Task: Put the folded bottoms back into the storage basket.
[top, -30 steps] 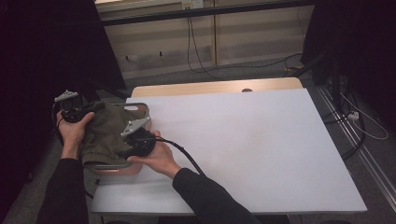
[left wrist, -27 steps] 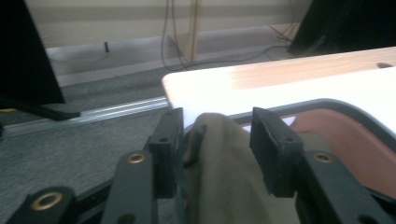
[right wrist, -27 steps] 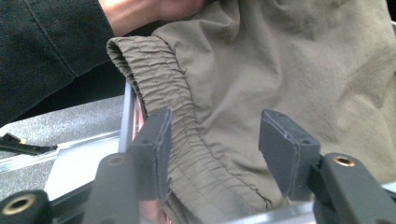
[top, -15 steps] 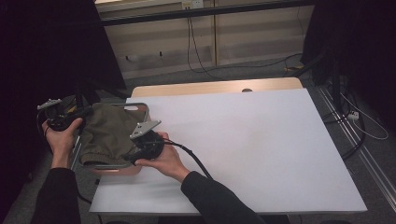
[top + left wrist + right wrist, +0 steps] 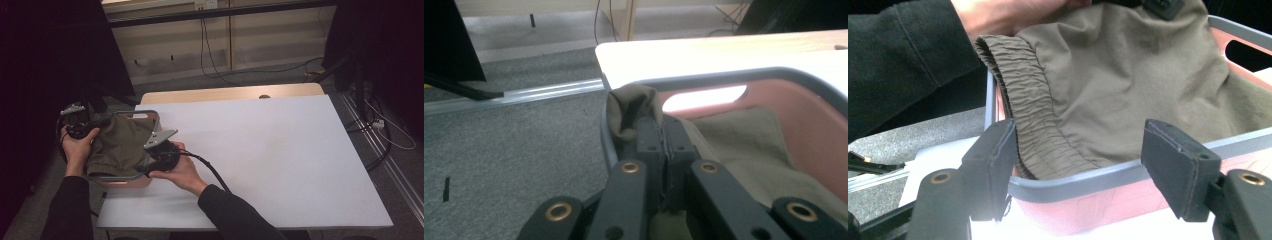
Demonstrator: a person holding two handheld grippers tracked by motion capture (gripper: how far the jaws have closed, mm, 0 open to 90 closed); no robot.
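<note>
Olive-khaki cloth, a garment with a gathered elastic waistband, lies bunched inside a pink basket with a grey rim, at the near left corner of the white table. Left gripper sits at the basket's far left corner; its jaws are pressed together on a fold of the garment, and the pinched fabric pokes up just over the rim there. Right gripper hovers at the basket's near right side with jaws standing apart, nothing between them but the rim and the cloth beyond. Key relation: from the right gripper the waistband lies straight ahead and slightly left, just past the rim, running up and away from the jaws roughly along their line of sight rather than across it. The left jaw is nearly touching the waistband's lower end; the right jaw is well clear of it. Judgement: the right gripper is the free one and the nearer to the waistband, so the next grab probably calls for a small shift left and forward over the rim. Risk: closing on the rim instead of the cloth.
</note>
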